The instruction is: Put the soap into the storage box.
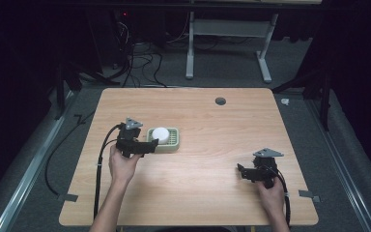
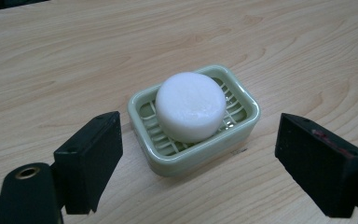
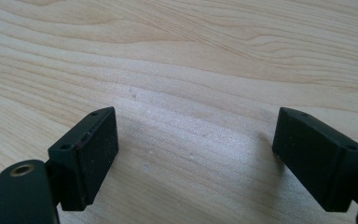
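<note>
- The left gripper (image 1: 150,143) was held level, jaws spread wide, just beside the soap dish (image 1: 173,143) left of the desk's (image 1: 212,183) middle.
- White soap (image 1: 161,134) was seated in the dish.
- The right gripper (image 1: 242,170) was held low near the desk's right edge, jaws apart, nothing gripped.

In the high view, the left gripper (image 1: 147,144) covers the near-left corner of the green soap dish (image 1: 173,145), so it cannot be told whether its jaws touch the rim. The round white soap bar (image 1: 160,133) hides most of the dish's slatted floor. Both forearms are cut off by the bottom edge. The right gripper (image 1: 241,170) is small and dark, and its jaw gap is hard to read there. In the left gripper view, both jaws run off the bottom edge, and the dish's far wall is partly hidden behind the soap. The small dark disc (image 1: 220,101) near the table's far edge is perhaps a cable hole; too small to tell.
</note>
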### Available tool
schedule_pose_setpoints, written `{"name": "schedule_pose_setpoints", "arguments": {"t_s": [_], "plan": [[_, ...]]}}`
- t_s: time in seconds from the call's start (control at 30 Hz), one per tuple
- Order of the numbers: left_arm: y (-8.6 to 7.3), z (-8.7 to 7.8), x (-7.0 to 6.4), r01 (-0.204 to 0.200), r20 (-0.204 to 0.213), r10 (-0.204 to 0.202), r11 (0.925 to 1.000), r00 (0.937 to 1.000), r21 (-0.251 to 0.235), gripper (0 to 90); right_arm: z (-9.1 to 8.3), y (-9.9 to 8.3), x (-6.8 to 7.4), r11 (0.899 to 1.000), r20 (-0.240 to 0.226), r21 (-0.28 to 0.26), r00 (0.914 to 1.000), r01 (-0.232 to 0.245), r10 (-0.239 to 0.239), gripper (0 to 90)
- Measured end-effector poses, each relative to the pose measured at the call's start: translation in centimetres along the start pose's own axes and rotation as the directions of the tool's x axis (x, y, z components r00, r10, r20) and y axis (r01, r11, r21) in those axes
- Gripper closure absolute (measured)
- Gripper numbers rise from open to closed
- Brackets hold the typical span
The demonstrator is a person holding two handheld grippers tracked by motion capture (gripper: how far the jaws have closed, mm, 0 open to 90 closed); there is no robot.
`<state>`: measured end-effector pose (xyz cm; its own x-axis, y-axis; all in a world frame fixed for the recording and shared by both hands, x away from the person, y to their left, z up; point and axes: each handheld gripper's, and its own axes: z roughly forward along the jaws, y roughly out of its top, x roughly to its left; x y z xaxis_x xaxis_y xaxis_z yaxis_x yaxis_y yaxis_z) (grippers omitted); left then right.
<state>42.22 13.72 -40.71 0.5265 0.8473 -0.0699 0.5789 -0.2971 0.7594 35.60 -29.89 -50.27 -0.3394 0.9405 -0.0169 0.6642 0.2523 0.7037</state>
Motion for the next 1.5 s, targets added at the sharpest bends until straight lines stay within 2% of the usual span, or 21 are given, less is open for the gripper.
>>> {"name": "schedule_pose_setpoints", "arguments": {"t_s": [0.6,0.87,1.5], "plan": [[-1.5,-2.2,0.4,0.023,-0.007,-0.023,0.9995,0.9997,-0.023,16.0,0.0,0.0,0.0,1.0,0.0,0.0,1.0,0.0,0.0,15.1],[-2.1,-3.2,0.9,0.03,-0.024,-0.031,0.999,0.9992,-0.034,16.0,0.0,0.0,0.0,1.0,-0.001,0.0,1.0,0.001,-0.001,15.1],[-3.8,-4.7,1.8,0.076,-0.033,-0.079,0.9948,0.9964,-0.067,16.0,0.0,0.0,0.0,1.0,0.0,0.0,1.0,-0.002,0.002,15.2]]}}
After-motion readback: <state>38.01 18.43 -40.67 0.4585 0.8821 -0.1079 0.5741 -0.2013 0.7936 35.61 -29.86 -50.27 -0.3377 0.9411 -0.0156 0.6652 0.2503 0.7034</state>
